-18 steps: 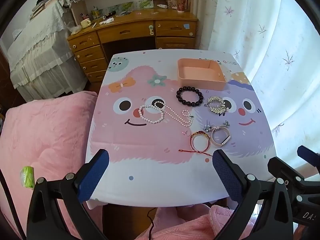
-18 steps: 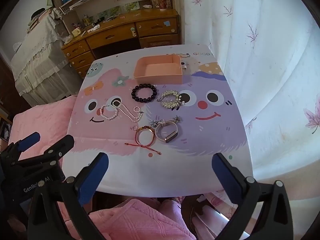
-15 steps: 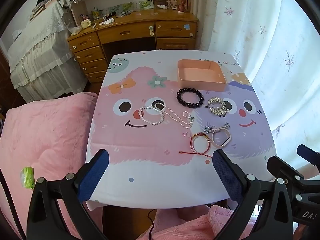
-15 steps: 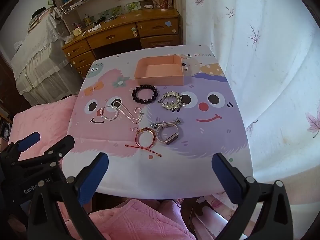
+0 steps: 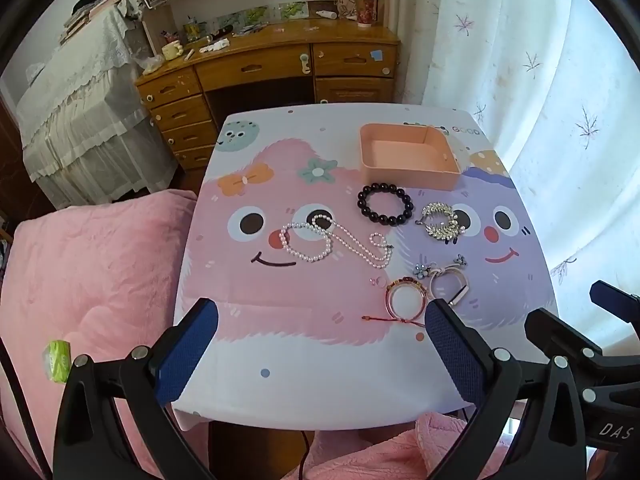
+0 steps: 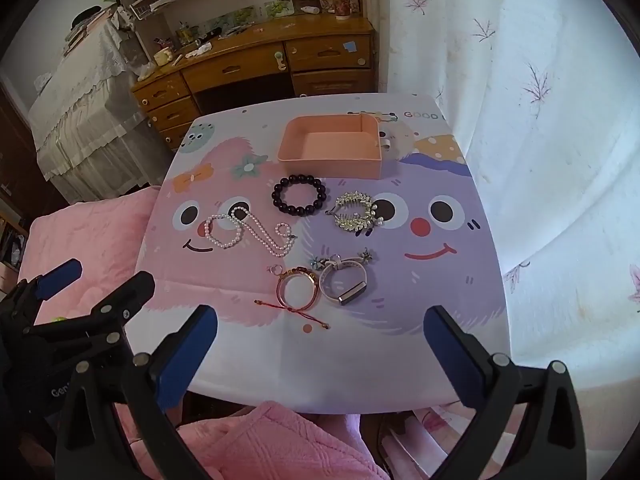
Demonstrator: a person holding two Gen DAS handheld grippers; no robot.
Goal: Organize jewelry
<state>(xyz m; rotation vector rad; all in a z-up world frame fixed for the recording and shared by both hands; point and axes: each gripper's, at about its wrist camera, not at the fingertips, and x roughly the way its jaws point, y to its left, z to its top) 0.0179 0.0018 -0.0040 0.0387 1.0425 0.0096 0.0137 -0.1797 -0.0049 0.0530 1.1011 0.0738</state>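
An empty pink tray (image 5: 408,172) (image 6: 332,160) stands at the table's far side. In front of it lie a dark bead bracelet (image 5: 385,203) (image 6: 299,195), a silver crystal hair clip (image 5: 440,221) (image 6: 355,211), a pearl necklace (image 5: 332,242) (image 6: 248,230), a pink bangle with a red cord (image 5: 405,300) (image 6: 297,290) and a white band (image 5: 450,286) (image 6: 344,284). My left gripper (image 5: 320,344) is open and empty above the table's near edge. My right gripper (image 6: 320,344) is open and empty beside it.
The cartoon-print table (image 5: 304,384) has pink bedding (image 5: 80,272) to its left and a white curtain (image 5: 568,120) to its right. A wooden desk (image 5: 272,64) stands behind it. The right gripper shows at the lower right of the left wrist view (image 5: 576,356).
Both views have shifted slightly closer to the table. The jewelry has not moved and both grippers stay open.
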